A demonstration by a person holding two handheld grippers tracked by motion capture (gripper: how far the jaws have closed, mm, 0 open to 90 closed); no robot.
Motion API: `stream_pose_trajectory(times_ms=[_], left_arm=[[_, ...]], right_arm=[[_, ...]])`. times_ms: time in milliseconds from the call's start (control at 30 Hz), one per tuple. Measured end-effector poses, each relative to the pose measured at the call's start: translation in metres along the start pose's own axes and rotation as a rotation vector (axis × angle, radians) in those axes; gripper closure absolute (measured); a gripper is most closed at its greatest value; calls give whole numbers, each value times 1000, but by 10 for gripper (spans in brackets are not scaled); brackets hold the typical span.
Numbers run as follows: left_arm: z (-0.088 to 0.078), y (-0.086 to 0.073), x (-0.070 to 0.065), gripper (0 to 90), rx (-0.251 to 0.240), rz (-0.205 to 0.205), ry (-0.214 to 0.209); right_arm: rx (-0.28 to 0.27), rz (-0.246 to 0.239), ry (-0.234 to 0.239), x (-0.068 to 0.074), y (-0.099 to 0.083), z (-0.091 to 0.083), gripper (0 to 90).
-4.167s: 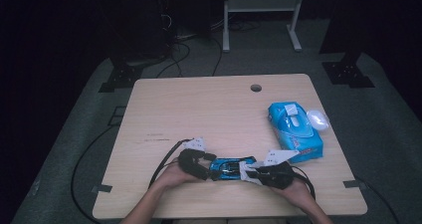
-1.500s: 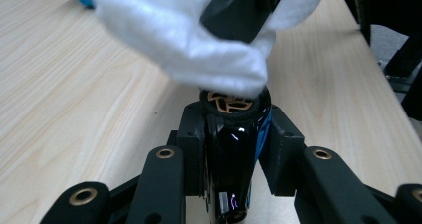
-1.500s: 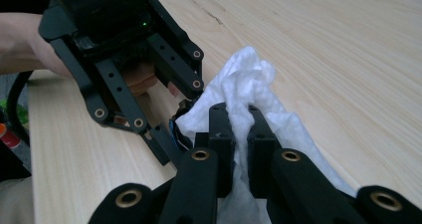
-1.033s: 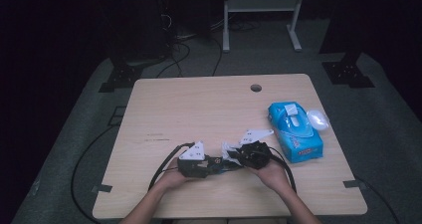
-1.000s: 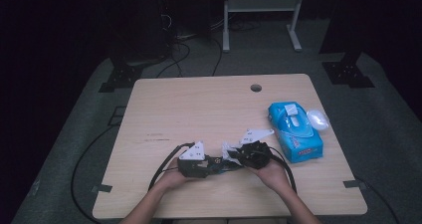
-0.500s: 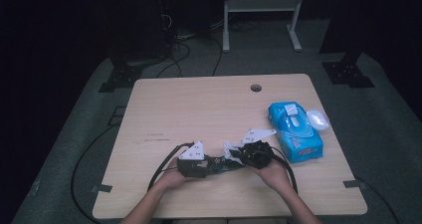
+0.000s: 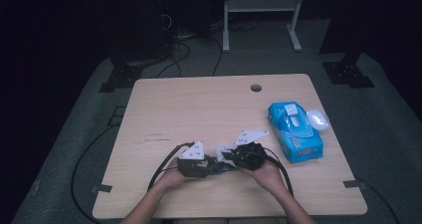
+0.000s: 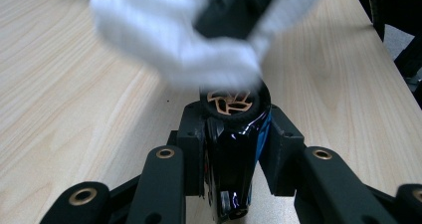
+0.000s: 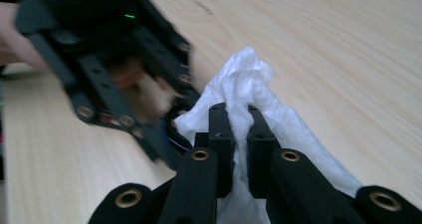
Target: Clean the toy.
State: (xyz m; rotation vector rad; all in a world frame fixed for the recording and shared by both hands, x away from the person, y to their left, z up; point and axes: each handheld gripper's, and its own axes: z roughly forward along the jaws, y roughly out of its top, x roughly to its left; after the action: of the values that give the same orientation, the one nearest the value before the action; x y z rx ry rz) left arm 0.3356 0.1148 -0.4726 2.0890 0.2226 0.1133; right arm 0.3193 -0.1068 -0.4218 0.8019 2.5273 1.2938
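High view: a person seated at the near edge of a pale wooden table [image 7: 199, 109] brings two hand-held grippers together just in front of them, the left gripper [image 7: 211, 167] and the right gripper [image 7: 226, 159] meeting tip to tip over the tabletop.

Left gripper view: its black jaws are clamped on a glossy black toy car [image 8: 231, 149] with blue trim, held on its side so that one wheel with a copper-coloured hub faces the camera; the car sits low over the wood, though whether it touches the table cannot be told. Just beyond that wheel, a crumpled white wet wipe [image 8: 189, 40], blurred, lies against the car's far end, with the other gripper's dark jaw pressed into it.

Right gripper view: the jaws are clenched tight on the wipe [image 9: 244, 94], whose bunched folds stand up past the fingertips and trail back underneath. Its leading edge meets the car at the dark, blurred frame of the left gripper, where a small green light glows.

Well apart, near the table's right edge, a blue pack of wet wipes [image 7: 294, 131] lies flat, a small white object [image 7: 317, 119] touching its far side. A round cable hole [image 7: 256, 88] marks the table's far edge.
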Motion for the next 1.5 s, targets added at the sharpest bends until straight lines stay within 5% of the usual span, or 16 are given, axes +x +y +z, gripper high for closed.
stream_pose_trajectory(times_ms=[167,267,500,967,1200,1367,1500], left_arm=[[-1,-1,0,666,-1,-5,0],[0,0,0,666,-1,-2,-2],[0,0,0,666,2,-1,-5],[0,-2,2,669,1,-18,-15],[-1,-2,3,670,-2,-26,-16],[-1,-2,3,670,1,-23,-17],[-1,-2,3,670,3,-22,-19]], right_arm=[[1,-31,-2,3,1,3,849],[2,-4,-18,-3,-2,-2,848],[-3,-52,39,17,6,13,849],[16,24,-117,-26,-19,-31,849],[10,-14,-72,-15,-13,-20,849],[10,39,-104,-28,-19,-30,849],[-1,42,-78,-23,-16,-24,849]])
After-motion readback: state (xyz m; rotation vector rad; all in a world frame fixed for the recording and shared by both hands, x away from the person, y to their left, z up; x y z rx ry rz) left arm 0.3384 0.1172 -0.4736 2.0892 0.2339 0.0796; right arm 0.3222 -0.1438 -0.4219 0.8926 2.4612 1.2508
